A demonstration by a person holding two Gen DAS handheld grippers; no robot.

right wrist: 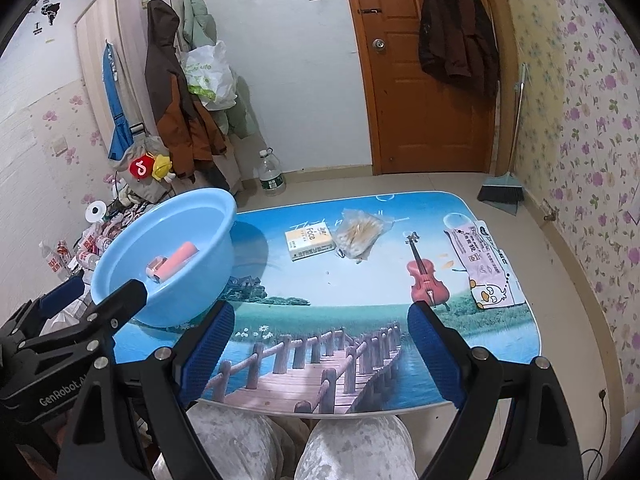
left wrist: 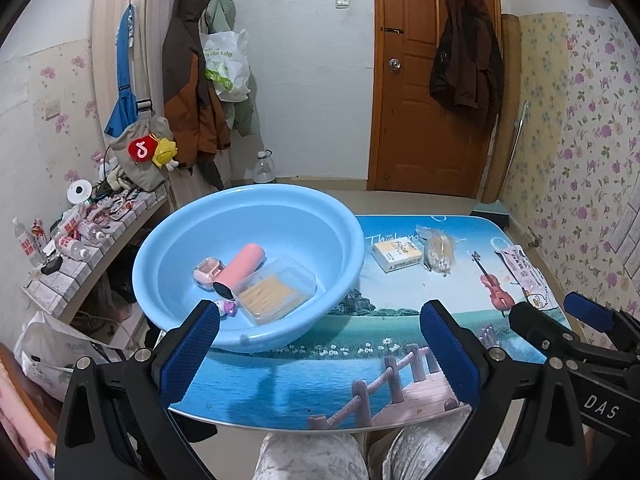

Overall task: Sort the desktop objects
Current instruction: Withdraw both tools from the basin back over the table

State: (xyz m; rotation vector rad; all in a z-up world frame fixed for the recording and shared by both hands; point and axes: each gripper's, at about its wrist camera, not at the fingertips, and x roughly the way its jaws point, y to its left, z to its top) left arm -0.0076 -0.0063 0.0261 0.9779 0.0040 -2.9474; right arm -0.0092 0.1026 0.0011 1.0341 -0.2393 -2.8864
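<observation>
Your left gripper [left wrist: 320, 344] hangs with its jaws spread wide, nothing between them, just above the near edge of the worktop [left wrist: 304, 384]. The right gripper [right wrist: 320, 344] is the same — wide apart and empty, over the printed wooden bridge.

Ahead on your left sits the blue basin [left wrist: 256, 216], overhanging the worktop's left edge. Four things lie in it: one pink tube [left wrist: 240, 270], one pink case [left wrist: 206, 271] touching it, one clear box of sticks [left wrist: 274, 294] and one small purple-and-white piece [left wrist: 229, 307] at the near wall.

Three things remain out on the worktop: one tissue pack [right wrist: 309, 242], one bag of cotton swabs [right wrist: 358, 237] just beside it, and one flat printed packet [right wrist: 486, 264] near the right edge — nothing stands between them and your grippers.
</observation>
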